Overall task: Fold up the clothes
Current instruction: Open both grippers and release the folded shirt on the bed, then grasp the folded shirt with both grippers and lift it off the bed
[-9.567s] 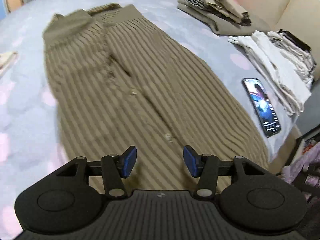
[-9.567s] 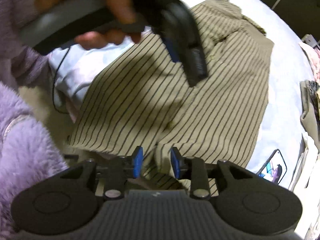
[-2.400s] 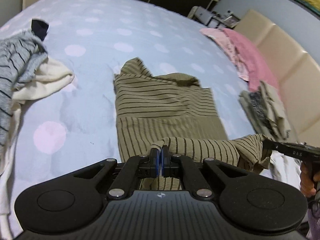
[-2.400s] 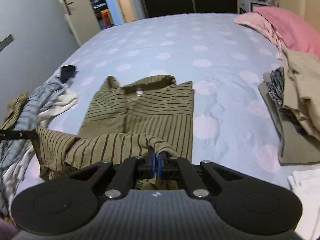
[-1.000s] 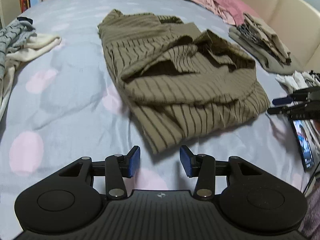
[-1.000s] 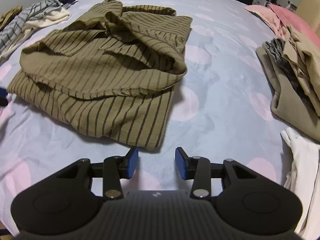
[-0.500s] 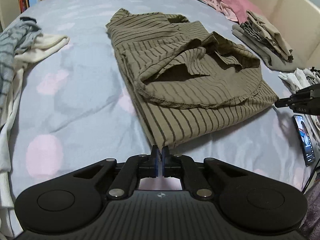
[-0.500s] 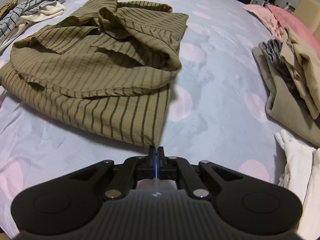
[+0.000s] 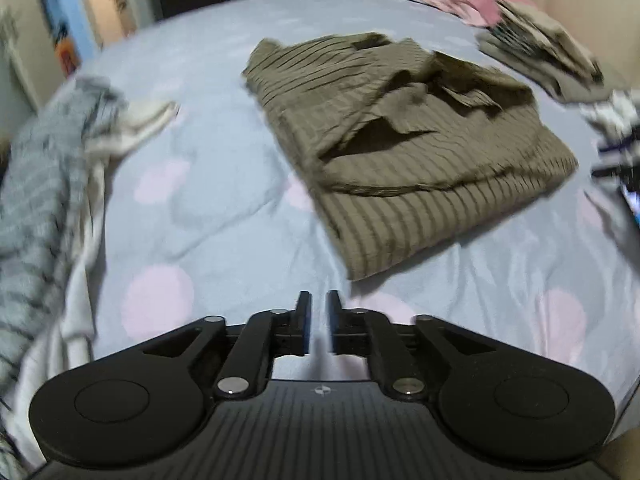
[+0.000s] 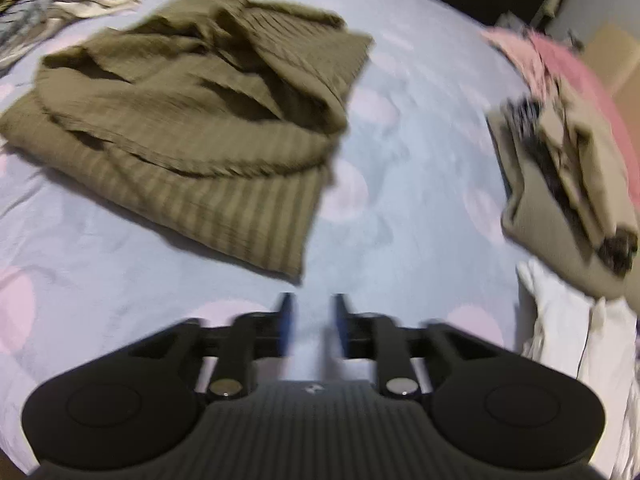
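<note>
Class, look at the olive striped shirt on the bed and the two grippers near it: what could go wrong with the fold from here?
1. The striped shirt lies bunched on top, with loose folds; folding again could lock in creases.
2. Both the left hand-held gripper and the right hand-held gripper are open, off the cloth; a regrasp may catch only one layer.
3. The folded pile sits close by; dragging could disturb it.
</note>
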Tool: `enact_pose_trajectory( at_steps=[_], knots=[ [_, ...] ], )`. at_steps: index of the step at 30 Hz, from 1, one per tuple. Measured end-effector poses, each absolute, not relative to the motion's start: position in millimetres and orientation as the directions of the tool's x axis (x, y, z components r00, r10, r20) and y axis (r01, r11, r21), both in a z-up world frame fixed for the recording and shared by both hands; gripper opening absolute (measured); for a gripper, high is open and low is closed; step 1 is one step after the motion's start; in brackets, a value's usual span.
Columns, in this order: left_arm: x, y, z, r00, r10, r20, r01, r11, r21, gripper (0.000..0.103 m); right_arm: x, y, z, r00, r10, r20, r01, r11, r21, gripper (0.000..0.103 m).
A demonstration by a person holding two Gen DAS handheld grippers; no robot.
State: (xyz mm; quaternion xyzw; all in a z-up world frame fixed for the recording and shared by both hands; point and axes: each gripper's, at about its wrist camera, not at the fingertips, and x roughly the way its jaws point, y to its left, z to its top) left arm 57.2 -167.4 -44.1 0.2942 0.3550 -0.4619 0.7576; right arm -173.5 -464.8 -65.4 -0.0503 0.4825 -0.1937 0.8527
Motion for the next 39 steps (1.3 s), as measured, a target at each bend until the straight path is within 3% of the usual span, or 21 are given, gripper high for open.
enact_pose_trajectory(
  at_steps=[7, 15, 22, 25, 28, 30, 34, 35, 39],
  knots=[
    [-8, -190, -64, 0.460, -0.508, -0.728, 0.882, 0.170, 0.439, 0.041, -169, -416, -78, 0.530, -0.470, -0.706, 0.064, 0.852, -0.519, 0.050],
    [-42, -214, -111, 0.619, -0.511, -0.597, 0.694, -0.001, 0.720, 0.048, -165, -394, -117, 0.566, -0.542, -0.621, -0.146, 0.676, -0.723, 0.057],
    [-47, -229, -143, 0.682, -0.547, -0.485, 0.541, -0.069, 0.838, 0.048, -159, -392, -143, 0.634, -0.575, -0.518, -0.202, 0.523, -0.828, 0.060],
    [-45, -237, -147, 0.686, -0.561, -0.463, 0.523, -0.062, 0.850, 0.044, -150, -396, -148, 0.654, -0.593, -0.469, -0.179, 0.481, -0.858, 0.060],
    [-44, -242, -148, 0.682, -0.576, -0.450, 0.518, -0.054, 0.854, 0.040, -141, -398, -156, 0.673, -0.612, -0.415, -0.163, 0.424, -0.891, 0.052],
    [-43, -244, -148, 0.673, -0.583, -0.456, 0.525, -0.058, 0.849, 0.033, -136, -399, -162, 0.686, -0.617, -0.386, -0.163, 0.387, -0.907, 0.042],
    [-40, -241, -141, 0.631, -0.590, -0.503, 0.584, -0.065, 0.809, 0.008, -133, -397, -163, 0.691, -0.610, -0.388, -0.196, 0.359, -0.913, 0.020],
    [-39, -239, -137, 0.619, -0.589, -0.519, 0.604, -0.065, 0.794, 0.006, -132, -397, -160, 0.687, -0.609, -0.398, -0.201, 0.366, -0.908, 0.012],
    [-32, -229, -117, 0.597, -0.583, -0.550, 0.636, -0.073, 0.768, 0.003, -127, -396, -143, 0.672, -0.595, -0.441, -0.222, 0.406, -0.886, 0.005]
  ],
)
